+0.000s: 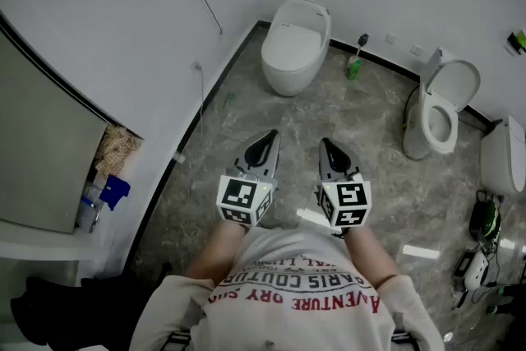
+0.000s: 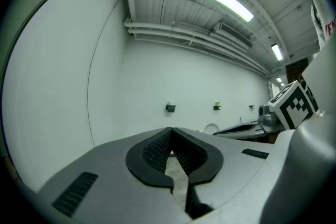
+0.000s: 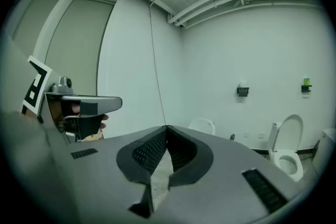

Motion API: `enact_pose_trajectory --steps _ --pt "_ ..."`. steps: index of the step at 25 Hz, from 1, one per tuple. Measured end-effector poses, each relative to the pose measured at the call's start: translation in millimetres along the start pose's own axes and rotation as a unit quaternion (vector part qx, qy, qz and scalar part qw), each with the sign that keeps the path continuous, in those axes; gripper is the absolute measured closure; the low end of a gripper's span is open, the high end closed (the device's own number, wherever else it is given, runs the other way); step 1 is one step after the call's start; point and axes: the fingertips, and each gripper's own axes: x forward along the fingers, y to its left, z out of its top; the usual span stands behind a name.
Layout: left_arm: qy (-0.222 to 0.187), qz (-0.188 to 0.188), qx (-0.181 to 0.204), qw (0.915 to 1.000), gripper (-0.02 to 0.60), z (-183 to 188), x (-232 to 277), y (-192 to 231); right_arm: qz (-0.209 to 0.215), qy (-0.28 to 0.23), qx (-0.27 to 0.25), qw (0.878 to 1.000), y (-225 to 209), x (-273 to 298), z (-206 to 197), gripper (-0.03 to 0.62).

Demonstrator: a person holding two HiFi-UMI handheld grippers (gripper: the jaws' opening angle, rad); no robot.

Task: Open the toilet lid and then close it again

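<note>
A white toilet with its lid down [image 1: 294, 45] stands against the far wall, ahead of both grippers and well out of reach; its top also shows in the right gripper view [image 3: 202, 125]. A second toilet [image 1: 440, 113] to the right has its lid raised [image 3: 288, 144]. My left gripper [image 1: 266, 142] and right gripper [image 1: 329, 149] are held side by side above the stone floor, pointing at the far wall. Both have their jaws shut with the tips meeting and nothing between them [image 2: 171, 129] [image 3: 167, 126].
A green bottle and a brush [image 1: 355, 64] stand between the two toilets. A third white fixture [image 1: 503, 154] and cables and gear [image 1: 483, 236] sit at the right edge. A shelf with blue items [image 1: 104, 197] and a grey partition [image 1: 41, 152] line the left wall.
</note>
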Motion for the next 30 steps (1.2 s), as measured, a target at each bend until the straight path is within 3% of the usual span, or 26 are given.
enact_pose_trajectory --steps 12,24,30 --pt "0.008 -0.005 -0.004 0.9999 0.574 -6 1 6 -0.019 0.006 0.021 1.0 -6 4 -7 0.579" --pt "0.031 0.009 -0.029 0.9991 0.574 -33 -17 68 -0.03 0.027 0.053 0.998 23 38 -24 0.579" --pt "0.052 0.028 -0.04 0.9974 0.574 -51 6 93 -0.015 0.053 0.059 0.997 9 78 -34 0.579"
